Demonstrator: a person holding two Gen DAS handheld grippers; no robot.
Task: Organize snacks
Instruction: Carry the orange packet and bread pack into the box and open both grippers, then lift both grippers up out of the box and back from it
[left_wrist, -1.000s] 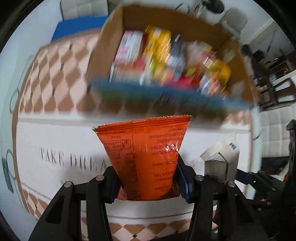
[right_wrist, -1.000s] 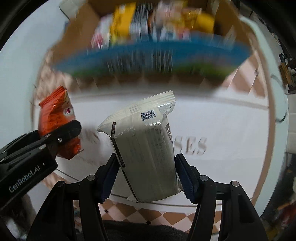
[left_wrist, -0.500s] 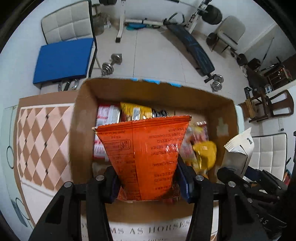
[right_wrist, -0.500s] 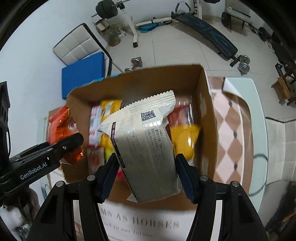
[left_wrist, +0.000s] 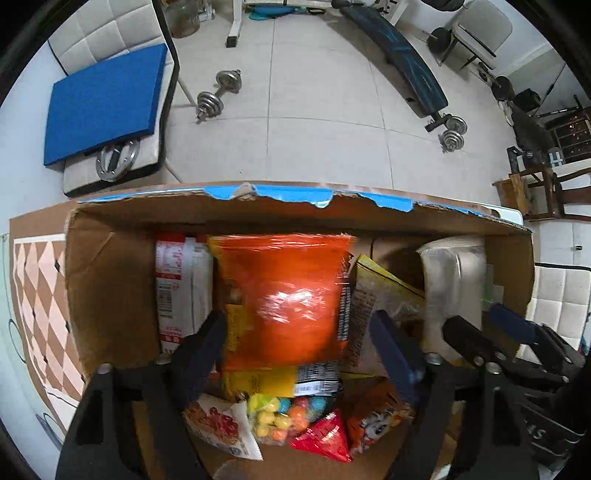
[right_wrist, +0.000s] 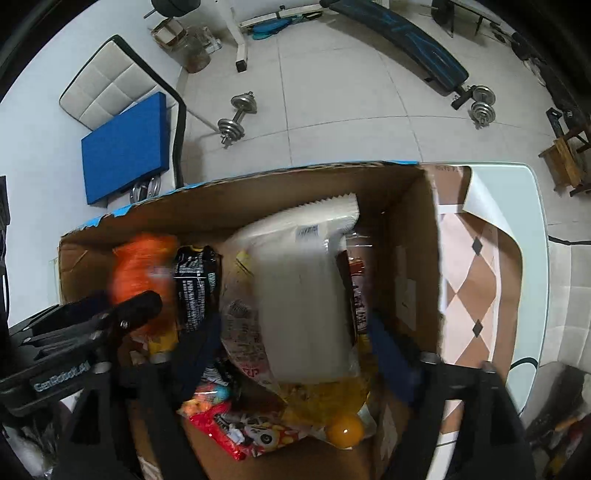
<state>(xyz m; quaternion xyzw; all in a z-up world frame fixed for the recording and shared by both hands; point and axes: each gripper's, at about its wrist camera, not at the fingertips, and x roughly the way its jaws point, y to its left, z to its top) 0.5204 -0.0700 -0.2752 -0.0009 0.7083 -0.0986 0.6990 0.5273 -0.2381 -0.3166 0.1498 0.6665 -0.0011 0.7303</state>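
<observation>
- Orange packet (left_wrist: 295, 299): blurred, lying in the cardboard box (left_wrist: 110, 288) between the left gripper (left_wrist: 295, 343) fingers, long axis running near-to-far, straight ahead of the gripper. Sits on top of other snacks, far end close to the box's far wall.
- Left gripper: fingers spread wide; there looks to be a gap on both sides of the packet, so not pinching. Blur makes contact hard to rule out fully.
- White packet (right_wrist: 306, 295): also blurred, in the right half of the box, between the right gripper (right_wrist: 295, 343) fingers, long axis near-to-far, crimped end pointing to the far wall.
- Right gripper: fingers spread wide, packet looks loose between them.
- Key relation: each packet lies dead ahead of its own gripper and already inside the box; left hand is nearer the orange one, right hand nearer the white one.
- Judgement: drop step is about done; next move is probably pulling both grippers back toward the near side, clear of the near wall.
- Around: candy-ball bag (left_wrist: 284, 413), red packet (left_wrist: 325, 437), yellow bag (right_wrist: 325, 395) piled at the near end of the box.
- Box stands on a checkered tablecloth (right_wrist: 472, 280); dumbbell (left_wrist: 218, 92) on the floor beyond.
</observation>
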